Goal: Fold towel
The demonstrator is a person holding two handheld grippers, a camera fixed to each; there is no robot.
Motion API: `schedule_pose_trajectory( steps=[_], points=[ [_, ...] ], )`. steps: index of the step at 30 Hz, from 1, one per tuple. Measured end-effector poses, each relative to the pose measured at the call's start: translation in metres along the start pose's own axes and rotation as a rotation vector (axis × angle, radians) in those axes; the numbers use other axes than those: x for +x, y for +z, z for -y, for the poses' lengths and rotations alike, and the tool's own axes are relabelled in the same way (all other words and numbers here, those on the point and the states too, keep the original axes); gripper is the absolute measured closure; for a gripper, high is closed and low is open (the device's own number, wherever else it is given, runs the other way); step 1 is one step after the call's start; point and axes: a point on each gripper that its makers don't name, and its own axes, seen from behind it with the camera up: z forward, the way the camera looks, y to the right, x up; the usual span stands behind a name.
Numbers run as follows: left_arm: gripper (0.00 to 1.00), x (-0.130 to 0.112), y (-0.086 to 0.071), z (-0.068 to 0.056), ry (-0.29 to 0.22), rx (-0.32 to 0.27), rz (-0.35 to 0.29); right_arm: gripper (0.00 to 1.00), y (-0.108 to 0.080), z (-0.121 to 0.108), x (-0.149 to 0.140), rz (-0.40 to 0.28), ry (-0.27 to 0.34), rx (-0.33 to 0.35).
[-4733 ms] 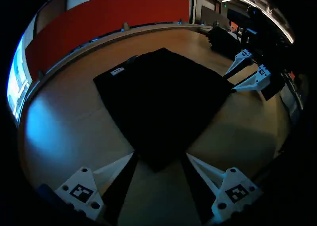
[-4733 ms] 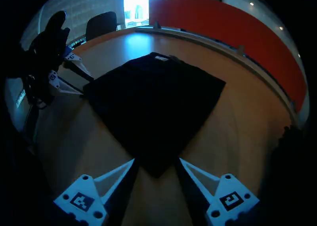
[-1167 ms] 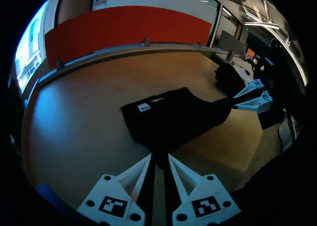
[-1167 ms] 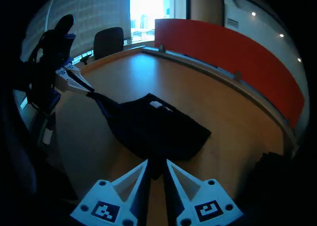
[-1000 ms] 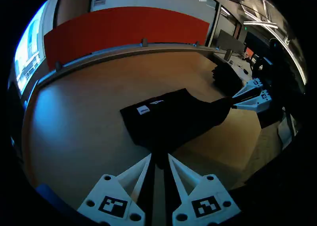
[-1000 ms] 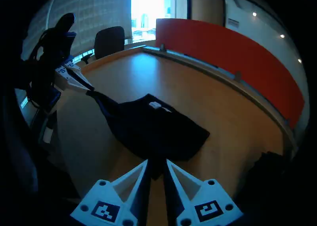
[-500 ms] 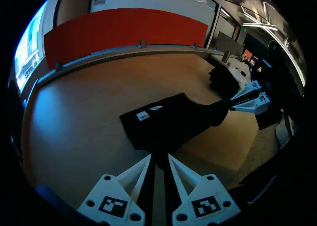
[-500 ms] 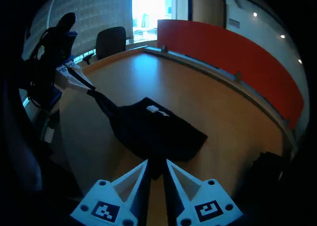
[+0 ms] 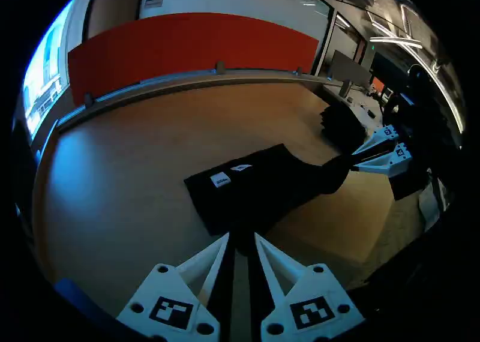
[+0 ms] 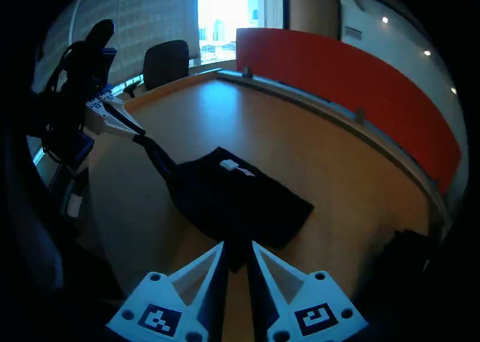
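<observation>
Clamping 1 corner each at bottom centre, the left gripper [image 9: 241, 239] and right gripper [image 10: 239, 246] hold the black towel [image 9: 264, 189] half-raised mid-frame over the table [image 9: 132, 162], so uneven pull could slip a corner free.

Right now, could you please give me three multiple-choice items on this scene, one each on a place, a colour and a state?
1. Where does most of the towel rest?
A. On a chair
B. On the wooden table
C. On the floor

2. What colour is the partition behind the table?
A. Red
B. Green
C. White

3. What is the state of the left gripper?
A. Wide open above the towel
B. Open on bare wood
C. Shut on a towel corner

Answers: 1 B, the dark cloth lies spread on the wood; 2 A, the long panel beyond the far edge is red; 3 C, both fingers pinch the near corner in the left gripper view.
</observation>
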Motion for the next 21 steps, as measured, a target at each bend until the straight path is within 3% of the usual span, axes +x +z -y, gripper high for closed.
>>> schedule_pose_trajectory(
  steps=[8,21],
  points=[
    [0.86,0.014,0.019,0.008,0.008,0.008,-0.021,0.82,0.015,-0.017,0.003,0.015,0.010,-0.016],
    [0.86,0.044,0.059,0.033,0.007,0.036,-0.045,0.82,0.042,-0.056,0.004,0.033,0.060,-0.059]
  ],
)
